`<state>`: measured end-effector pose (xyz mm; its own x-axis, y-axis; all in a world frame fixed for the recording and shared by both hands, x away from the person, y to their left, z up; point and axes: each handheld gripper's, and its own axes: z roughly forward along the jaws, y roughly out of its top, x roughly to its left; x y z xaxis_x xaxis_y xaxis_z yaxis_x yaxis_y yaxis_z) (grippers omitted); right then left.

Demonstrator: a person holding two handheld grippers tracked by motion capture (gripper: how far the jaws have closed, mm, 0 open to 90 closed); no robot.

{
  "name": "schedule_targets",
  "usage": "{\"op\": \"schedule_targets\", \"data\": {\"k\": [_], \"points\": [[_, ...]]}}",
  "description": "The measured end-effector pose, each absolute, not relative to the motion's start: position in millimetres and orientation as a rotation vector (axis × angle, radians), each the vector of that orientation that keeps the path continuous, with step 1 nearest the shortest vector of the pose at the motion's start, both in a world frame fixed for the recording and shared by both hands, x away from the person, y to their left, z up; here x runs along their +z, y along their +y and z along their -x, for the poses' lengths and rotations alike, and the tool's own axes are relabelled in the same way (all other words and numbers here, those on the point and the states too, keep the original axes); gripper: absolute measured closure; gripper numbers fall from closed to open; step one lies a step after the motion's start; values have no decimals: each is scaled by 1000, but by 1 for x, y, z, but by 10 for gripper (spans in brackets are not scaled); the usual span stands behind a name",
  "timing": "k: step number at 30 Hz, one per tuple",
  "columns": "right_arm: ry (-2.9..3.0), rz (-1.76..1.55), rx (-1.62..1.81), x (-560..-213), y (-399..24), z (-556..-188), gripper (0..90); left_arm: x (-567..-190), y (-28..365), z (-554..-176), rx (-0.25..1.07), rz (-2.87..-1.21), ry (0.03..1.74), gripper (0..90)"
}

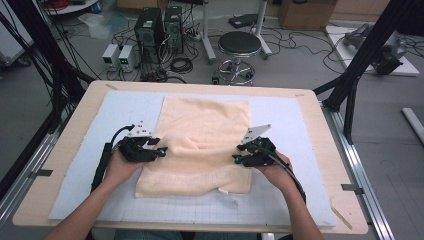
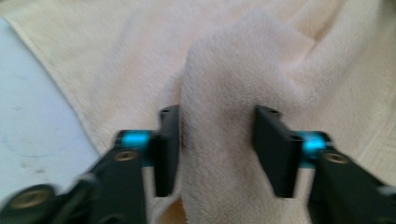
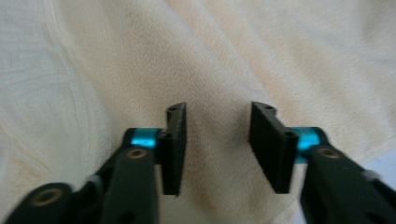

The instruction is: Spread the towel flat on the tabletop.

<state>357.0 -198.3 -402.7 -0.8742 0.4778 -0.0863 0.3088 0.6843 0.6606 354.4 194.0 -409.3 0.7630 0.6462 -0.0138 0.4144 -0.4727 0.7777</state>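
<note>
Folding of the towel (image 1: 202, 142) on the table (image 1: 320, 145) is judged half done: its near edge is laid over, both the left gripper (image 1: 161, 150) and right gripper (image 1: 236, 159) are parted, nothing clamped, and smoothing remains.

Both forearms reach forward, left tool (image 1: 162, 150) and right tool (image 1: 235, 159) facing inward (jaws parted).

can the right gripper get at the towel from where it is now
Probably yes. The right gripper has its jaws apart directly over the towel, with nothing between them and the cloth.
</note>
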Motion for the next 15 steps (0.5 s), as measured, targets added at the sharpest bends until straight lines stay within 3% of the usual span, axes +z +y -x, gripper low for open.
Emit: {"op": "schedule_targets", "data": {"k": [2, 5, 15], "points": [[2667, -619, 975, -405, -197, -358, 693, -409, 195, -352, 365, -2153, 777, 711], [2678, -604, 969, -402, -196, -352, 782, -404, 199, -341, 366, -2146, 748, 805], [2701, -563, 1064, -395, -202, -306, 805, -402, 220, -275, 285, -2172, 669, 826]]}}
